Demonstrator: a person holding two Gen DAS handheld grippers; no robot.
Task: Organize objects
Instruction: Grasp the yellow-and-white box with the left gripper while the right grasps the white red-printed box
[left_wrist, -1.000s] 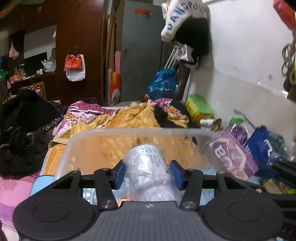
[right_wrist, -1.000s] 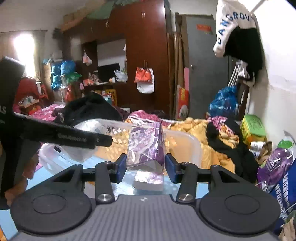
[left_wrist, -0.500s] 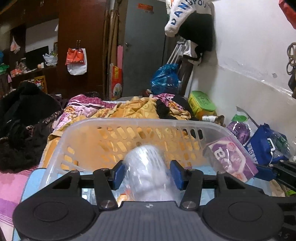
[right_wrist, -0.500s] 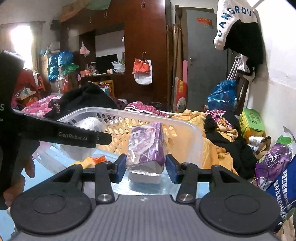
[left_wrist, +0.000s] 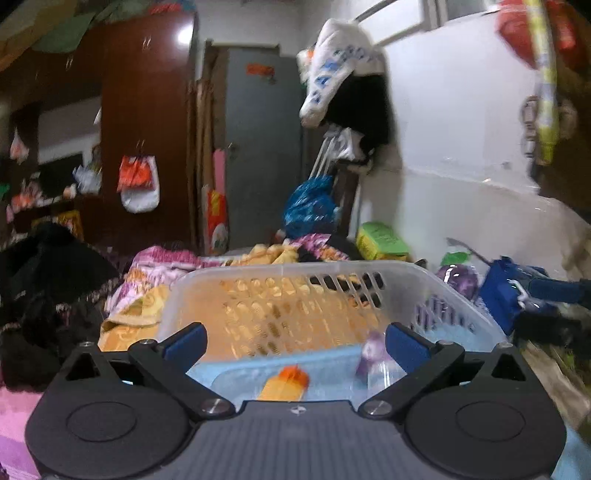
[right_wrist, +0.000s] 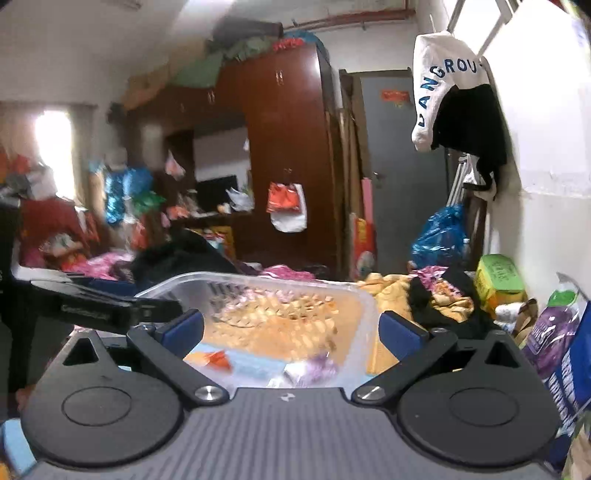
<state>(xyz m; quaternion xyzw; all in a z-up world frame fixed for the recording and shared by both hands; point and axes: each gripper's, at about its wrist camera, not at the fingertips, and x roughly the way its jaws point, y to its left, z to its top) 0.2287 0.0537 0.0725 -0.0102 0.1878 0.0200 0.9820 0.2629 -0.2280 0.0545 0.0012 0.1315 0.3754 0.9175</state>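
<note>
A translucent white basket (left_wrist: 295, 266) stands right in front of both grippers and also fills the middle of the right wrist view (right_wrist: 258, 281). My left gripper (left_wrist: 295, 341) hangs over its near side, jaws opening wide with nothing between the blue pads. One of its fingers (right_wrist: 110, 308) reaches in from the left in the right wrist view. My right gripper (right_wrist: 291, 328) is likewise opening, with nothing between its pads. A purple tissue pack (right_wrist: 314, 369) lies blurred on the basket floor (left_wrist: 373, 356). An orange item (left_wrist: 284, 384) lies beside it. The clear wrapped bottle is hidden.
Behind the basket lies a yellow-orange blanket (left_wrist: 140, 310), with black clothes (left_wrist: 48, 295) to the left. A blue bag (left_wrist: 506, 295), a purple packet (right_wrist: 554, 332) and a green box (right_wrist: 498, 277) crowd the white wall on the right. A wardrobe and a grey door stand behind.
Both grippers have opened wide. The wrapped bottle is gone from the left jaws and the purple pack has dropped from the right jaws into the basket. Both views shifted and tilted upward.
</note>
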